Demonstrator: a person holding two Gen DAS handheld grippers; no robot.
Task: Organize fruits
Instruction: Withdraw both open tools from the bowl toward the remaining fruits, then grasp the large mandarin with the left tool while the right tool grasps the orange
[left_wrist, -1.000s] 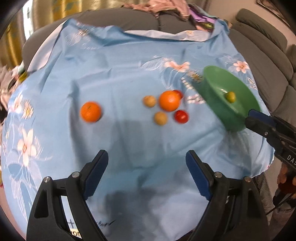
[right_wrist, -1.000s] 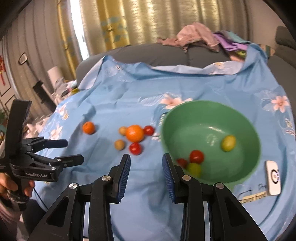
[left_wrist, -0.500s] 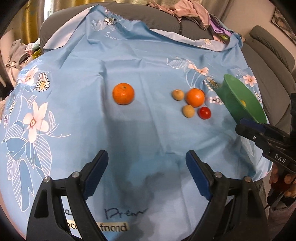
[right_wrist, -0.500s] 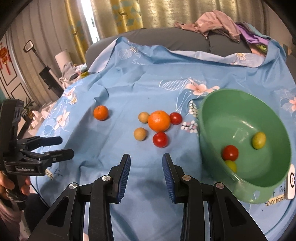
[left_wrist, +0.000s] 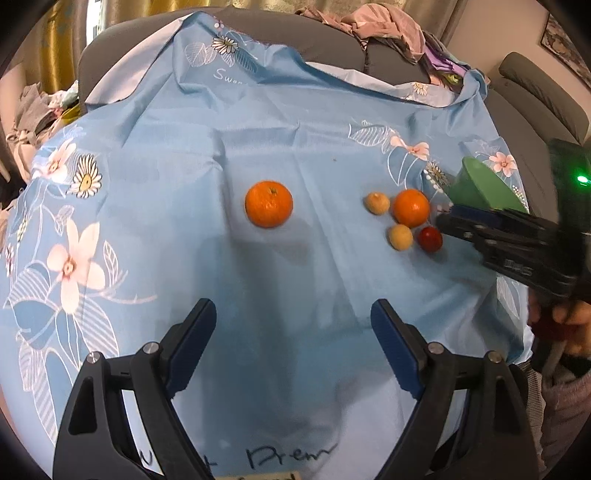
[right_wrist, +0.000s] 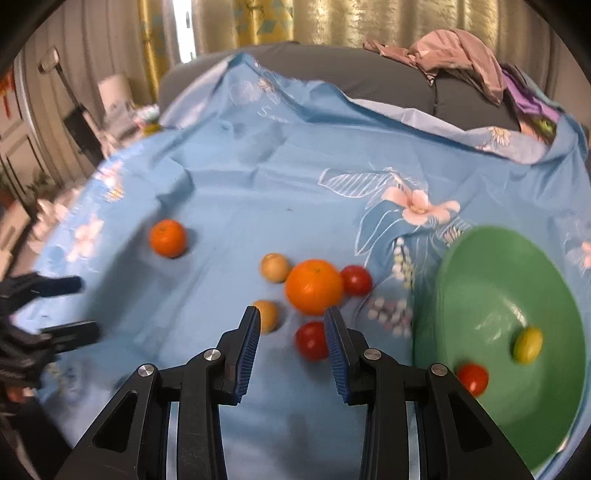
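Left wrist view: left tongs (left_wrist: 293, 321) spread, empty, over a blue floral cloth (left_wrist: 184, 155) covering the surface; a lone orange (left_wrist: 269, 203) lies mid-cloth, grey sofa (left_wrist: 332, 48) behind.

Right wrist view: right tongs (right_wrist: 293, 325) narrowly parted, gripping nothing, just above a red tomato (right_wrist: 312, 340); green bowl (right_wrist: 554, 280) holds fruit; curtains (right_wrist: 332, 18) behind.

Left gripper (left_wrist: 293, 325) jaws wide apart, empty, angled downward; right gripper (right_wrist: 291, 325) jaws narrowly parted, empty.

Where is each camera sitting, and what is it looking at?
Left wrist: sits on the left claw, looks down at the blue cloth and lone orange; its open fingers and a hand show.
Right wrist: sits on the right claw, looks at the fruit cluster and green bowl; its narrow fingers show.
Shared: cloth, oranges, bowl, each other's claw.
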